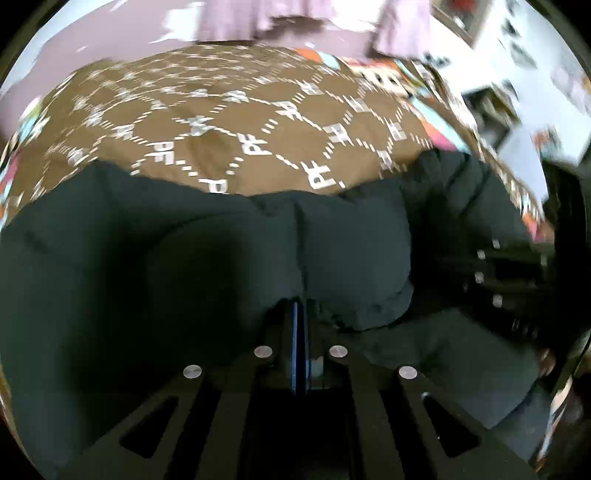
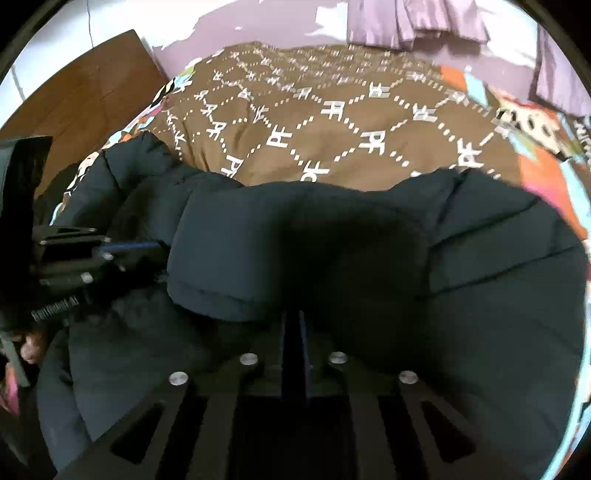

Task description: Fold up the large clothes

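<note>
A large dark puffer jacket lies across the near side of a bed with a brown patterned cover. My left gripper is shut on a fold of the jacket, its jaws closed with fabric bulging over them. My right gripper is shut on another fold of the jacket. The left gripper also shows in the right wrist view at the left, pinching the jacket's edge. The right gripper shows dimly at the right of the left wrist view.
The brown cover has colourful cartoon borders. Purple curtains hang behind the bed. A wooden board stands at the bed's left. A white wall with pictures is at the right.
</note>
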A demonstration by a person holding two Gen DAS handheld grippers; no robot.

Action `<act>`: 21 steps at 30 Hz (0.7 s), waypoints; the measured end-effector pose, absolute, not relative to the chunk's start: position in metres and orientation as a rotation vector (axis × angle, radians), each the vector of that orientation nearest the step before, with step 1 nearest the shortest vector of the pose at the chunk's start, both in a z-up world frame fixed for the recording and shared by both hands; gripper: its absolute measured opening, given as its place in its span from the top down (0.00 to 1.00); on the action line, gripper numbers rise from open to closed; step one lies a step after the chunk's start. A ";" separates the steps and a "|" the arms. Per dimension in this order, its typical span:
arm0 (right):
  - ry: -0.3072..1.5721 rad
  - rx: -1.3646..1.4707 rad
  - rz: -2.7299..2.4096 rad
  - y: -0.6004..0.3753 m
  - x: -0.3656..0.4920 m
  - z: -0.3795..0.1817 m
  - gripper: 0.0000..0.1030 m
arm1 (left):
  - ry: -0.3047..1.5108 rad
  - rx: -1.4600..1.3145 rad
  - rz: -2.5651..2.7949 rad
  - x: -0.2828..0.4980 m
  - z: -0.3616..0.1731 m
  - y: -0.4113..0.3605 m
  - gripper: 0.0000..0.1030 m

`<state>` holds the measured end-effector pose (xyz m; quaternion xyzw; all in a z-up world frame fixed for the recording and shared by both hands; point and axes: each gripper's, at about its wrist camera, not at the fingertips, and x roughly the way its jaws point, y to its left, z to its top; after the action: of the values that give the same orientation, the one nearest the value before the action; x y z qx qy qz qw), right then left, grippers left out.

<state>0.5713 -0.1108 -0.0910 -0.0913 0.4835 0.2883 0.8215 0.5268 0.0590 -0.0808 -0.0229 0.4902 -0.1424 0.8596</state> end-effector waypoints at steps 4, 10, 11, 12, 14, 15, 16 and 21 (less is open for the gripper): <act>0.954 -0.202 0.592 -0.108 0.553 -0.072 0.66 | 0.998 -0.081 -0.242 0.521 -0.058 0.059 0.99; 0.857 -0.201 0.527 -0.107 0.532 -0.042 0.41 | 0.951 -0.102 -0.193 0.500 -0.030 0.060 0.66; 0.844 -0.197 0.514 -0.109 0.529 -0.038 0.37 | 0.941 -0.117 -0.193 0.496 -0.025 0.060 0.58; 0.831 -0.193 0.507 -0.112 0.524 -0.034 0.34 | 0.928 -0.132 -0.192 0.493 -0.021 0.060 0.48; 0.800 -0.186 0.498 -0.115 0.514 -0.022 0.27 | 0.896 -0.160 -0.186 0.483 -0.008 0.062 0.42; 0.779 -0.178 0.492 -0.118 0.508 -0.015 0.24 | 0.889 -0.167 -0.181 0.481 -0.003 0.062 0.40; 0.766 -0.171 0.489 -0.118 0.504 -0.010 0.20 | 0.880 -0.175 -0.173 0.477 0.003 0.062 0.38; 0.701 -0.129 0.464 -0.128 0.476 0.017 0.01 | 0.792 -0.169 -0.127 0.449 0.034 0.058 0.08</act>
<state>0.4764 -0.1279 0.0173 -0.0625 0.3402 0.2251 0.9109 0.4489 0.0584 0.0337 -0.0821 0.3850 -0.0619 0.9172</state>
